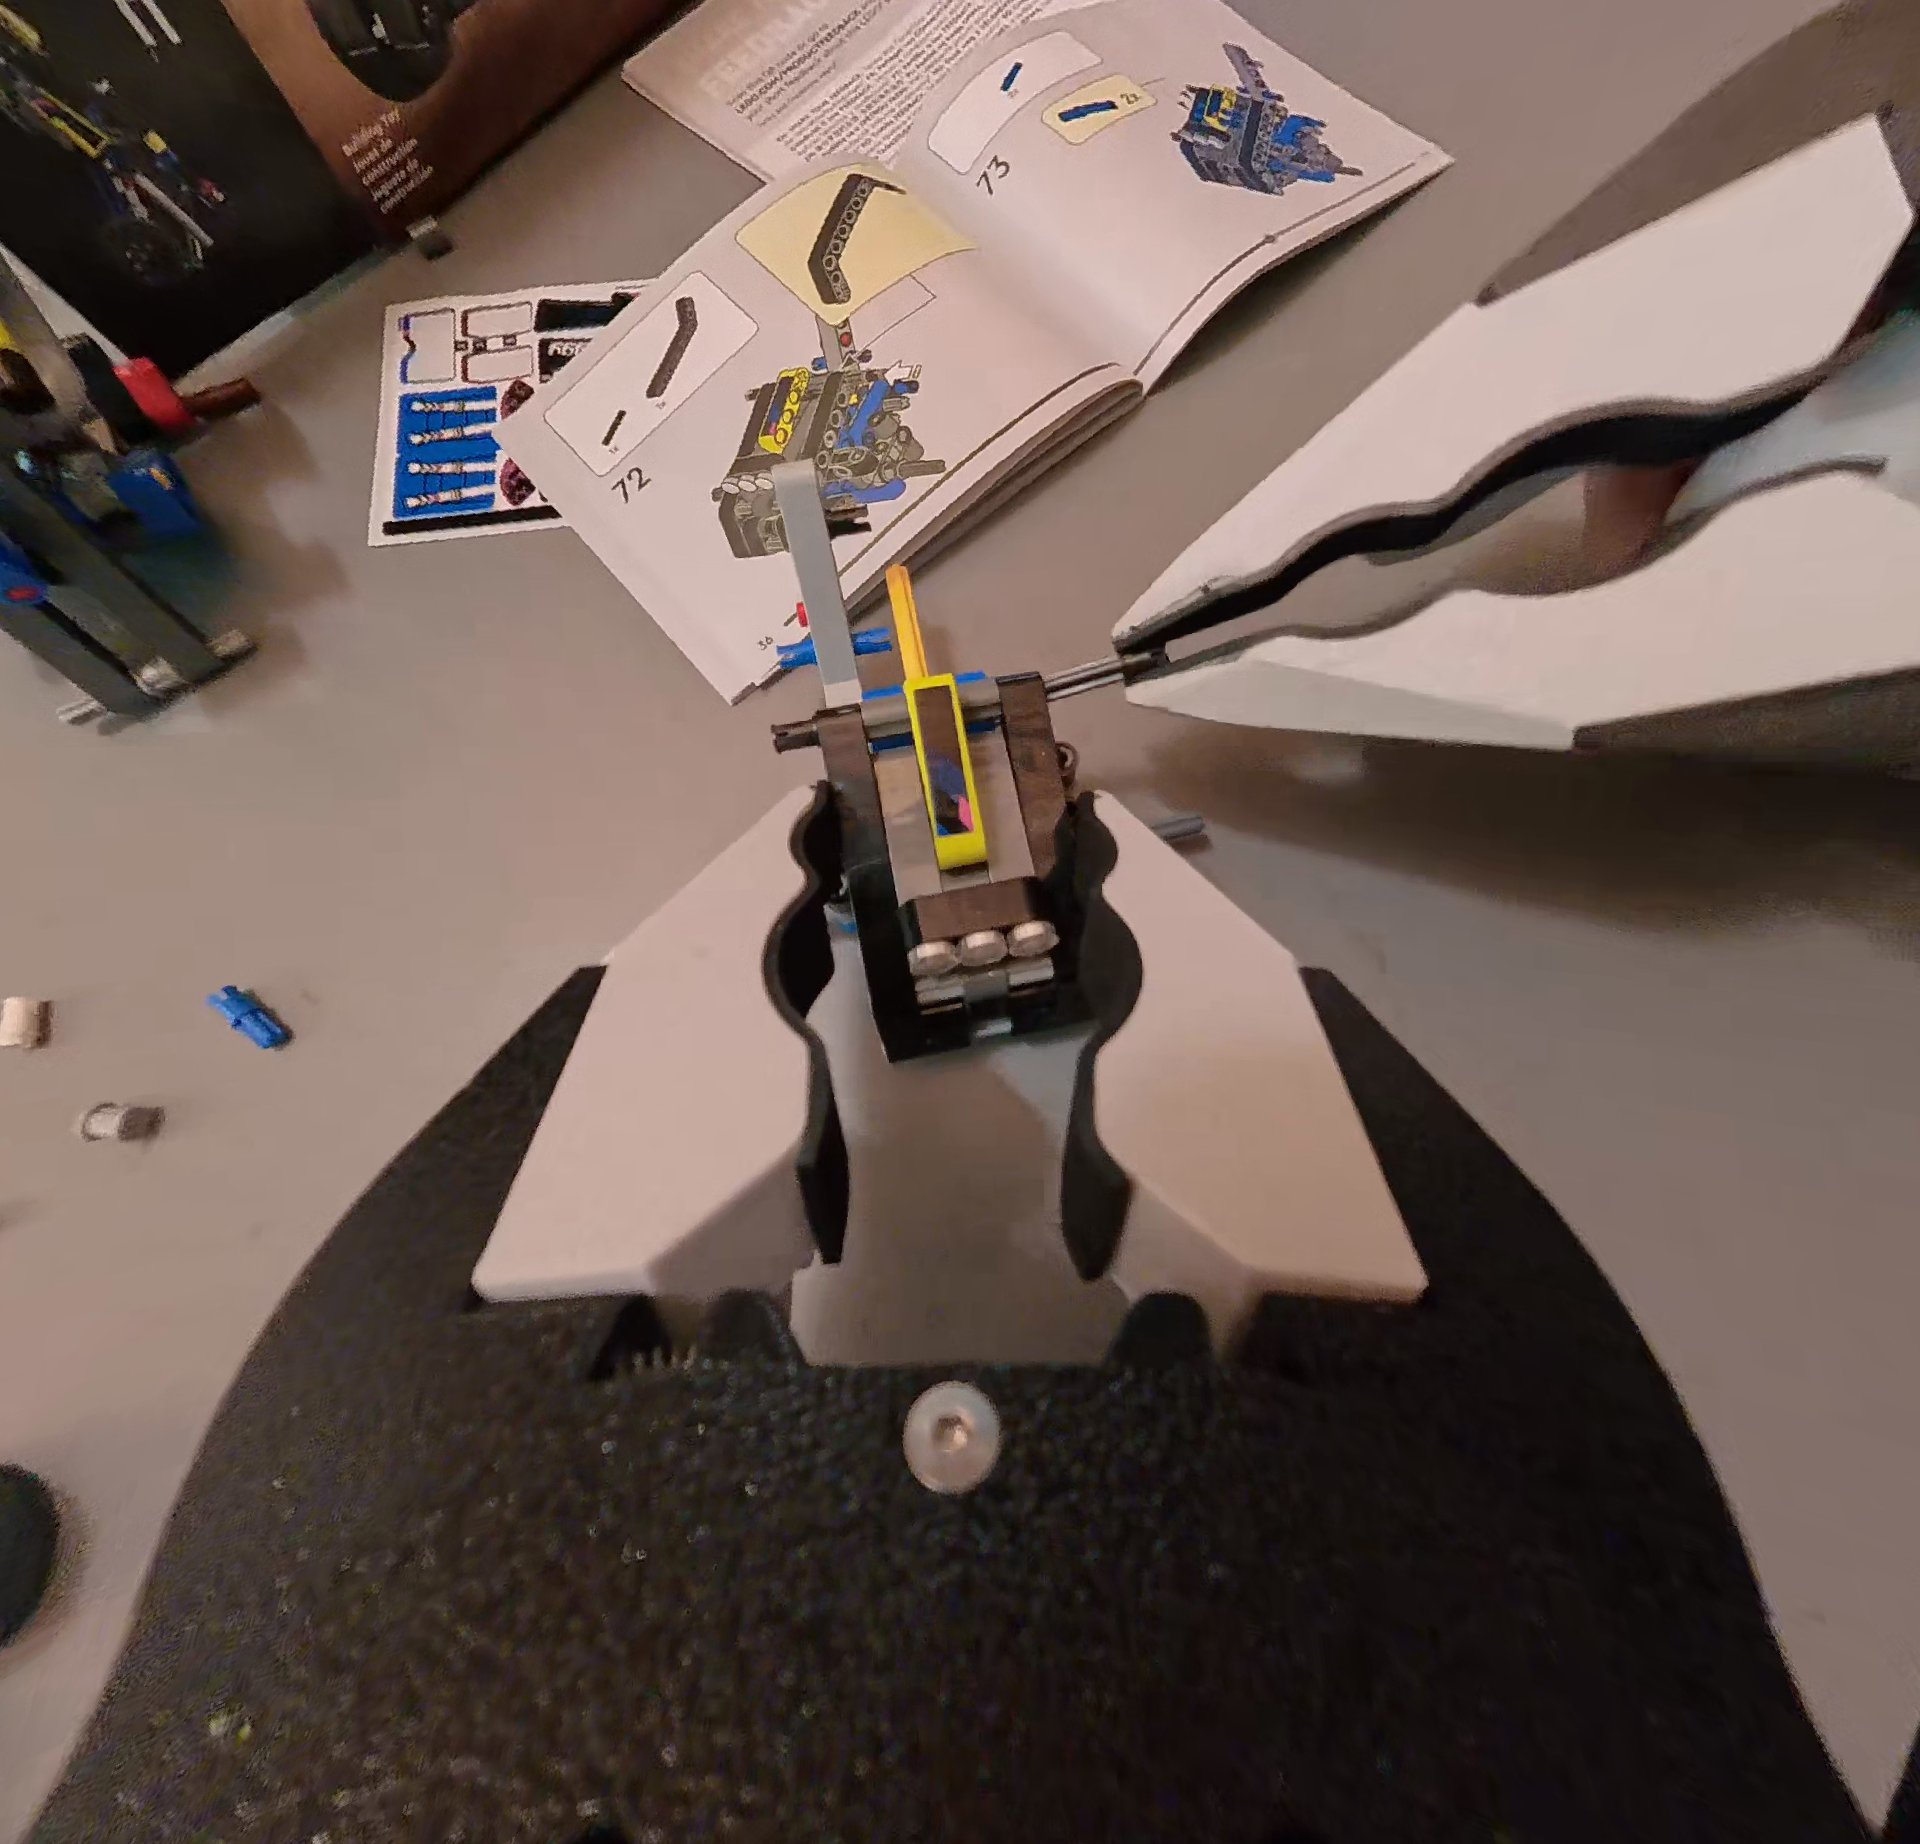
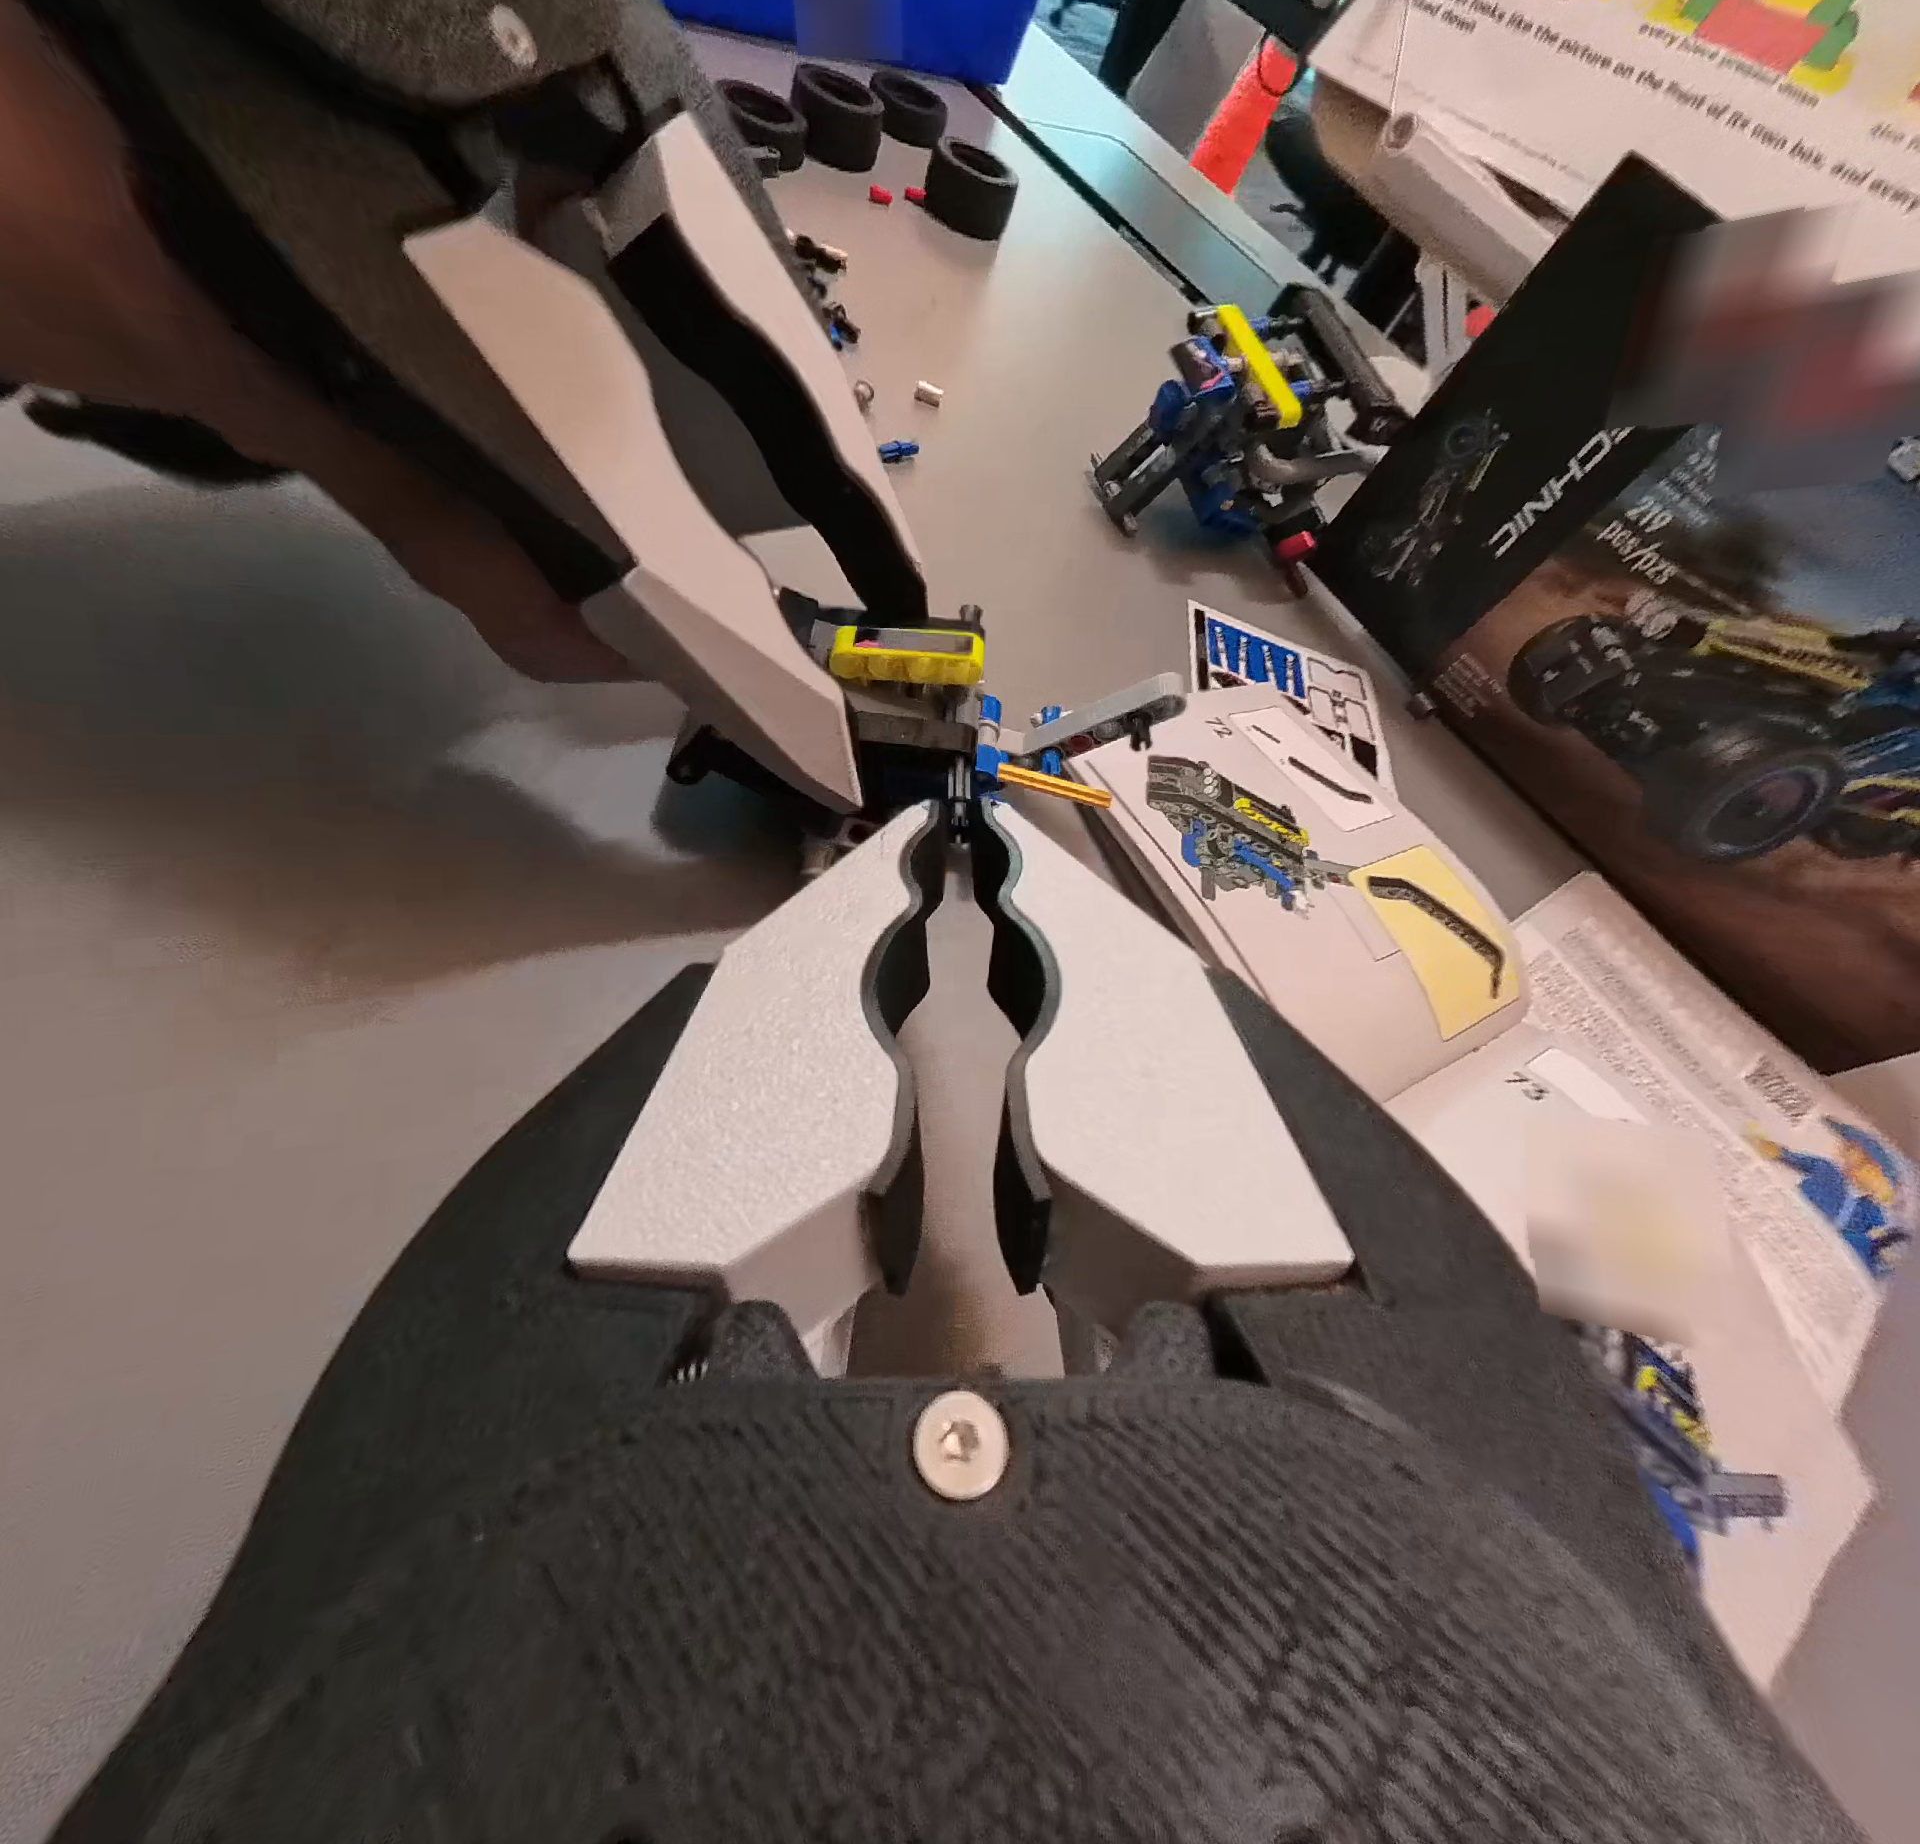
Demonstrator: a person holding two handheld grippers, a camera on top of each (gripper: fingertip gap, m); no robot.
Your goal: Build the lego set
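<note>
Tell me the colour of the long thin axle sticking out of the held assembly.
Orange-yellow axle, clearest in the right wrist view.

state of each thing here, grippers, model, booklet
left gripper: shut on brick model
right gripper: shut on black axle sticking from the model's side
booklet: lying open
tyres: loose, unmounted

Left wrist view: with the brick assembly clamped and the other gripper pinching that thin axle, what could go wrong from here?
1. The right gripper grips only the tip of the black axle; it could slip off.
2. Sideways force on the axle may twist the brick assembly in the left gripper.
3. The grey beam and yellow axle jut out unsupported and might snag the open booklet.
</note>
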